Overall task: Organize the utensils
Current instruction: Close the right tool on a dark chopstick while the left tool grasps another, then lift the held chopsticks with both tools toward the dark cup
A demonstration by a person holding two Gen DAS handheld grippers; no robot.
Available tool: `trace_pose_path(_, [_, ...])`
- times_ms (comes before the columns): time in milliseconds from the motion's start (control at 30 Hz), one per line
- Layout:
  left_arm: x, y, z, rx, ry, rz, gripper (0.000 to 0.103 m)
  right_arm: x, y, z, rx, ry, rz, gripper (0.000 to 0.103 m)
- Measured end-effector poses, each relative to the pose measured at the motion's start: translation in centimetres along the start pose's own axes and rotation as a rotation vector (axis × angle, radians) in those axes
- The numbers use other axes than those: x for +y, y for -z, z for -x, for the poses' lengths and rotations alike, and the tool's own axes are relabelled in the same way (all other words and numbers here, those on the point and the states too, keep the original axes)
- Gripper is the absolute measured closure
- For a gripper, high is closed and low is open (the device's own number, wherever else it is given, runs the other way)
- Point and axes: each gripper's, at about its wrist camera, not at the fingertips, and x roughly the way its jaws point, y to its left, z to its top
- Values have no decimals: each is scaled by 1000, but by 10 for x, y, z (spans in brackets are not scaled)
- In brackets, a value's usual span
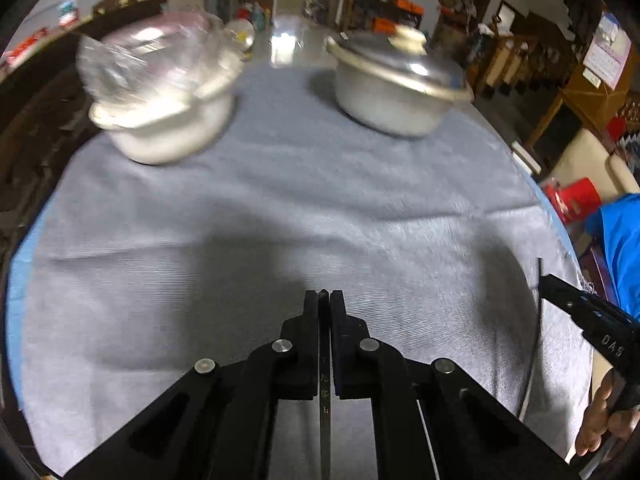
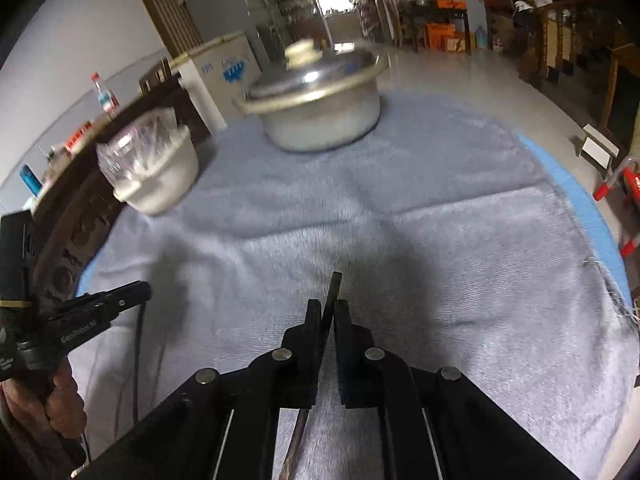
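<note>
My left gripper (image 1: pixel 323 296) is shut on a thin dark chopstick (image 1: pixel 325 364) with characters along it. The stick runs from the fingertips back toward the camera, above the grey cloth (image 1: pixel 280 208). My right gripper (image 2: pixel 328 305) is shut on a second dark chopstick (image 2: pixel 334 286), whose tip pokes out past the fingers. In the left wrist view the right gripper (image 1: pixel 546 284) comes in from the right edge. In the right wrist view the left gripper (image 2: pixel 142 290) sits at the left, its chopstick (image 2: pixel 139 360) hanging below it.
Two metal pots stand at the far side of the cloth-covered round table. One has a lid (image 1: pixel 400 88) (image 2: pixel 320 108). The other (image 1: pixel 160 112) (image 2: pixel 156 176) is topped with clear plastic wrap. A dark carved wooden chair (image 2: pixel 72 240) stands left of the table. A hand (image 1: pixel 600 420) holds the right gripper.
</note>
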Motion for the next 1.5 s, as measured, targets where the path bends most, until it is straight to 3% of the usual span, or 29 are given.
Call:
trace_pose_path(267, [50,11,82,-173,-52,92,98,-18,19,69,-162,-23,-80,96])
trace_pose_path(433, [73,30,142,-305,-62,167,98,-24,41,129,-307,-1,-117,97])
trace_pose_path(633, [71,78,203,-448,-86,199,98,-7,77,195,-470,62,-98,97])
trace_pose_path(833, [58,116,248,-544,-91,204,98,19,101,246,-580,99,-70,97])
trace_pose_path(1200, [31,154,308,-637,-59,185,98,57,132,303,-676,116,1,97])
trace_pose_path(1500, [2,178,328,-674,-57,136,98,63,155,317,-666,88,14,97])
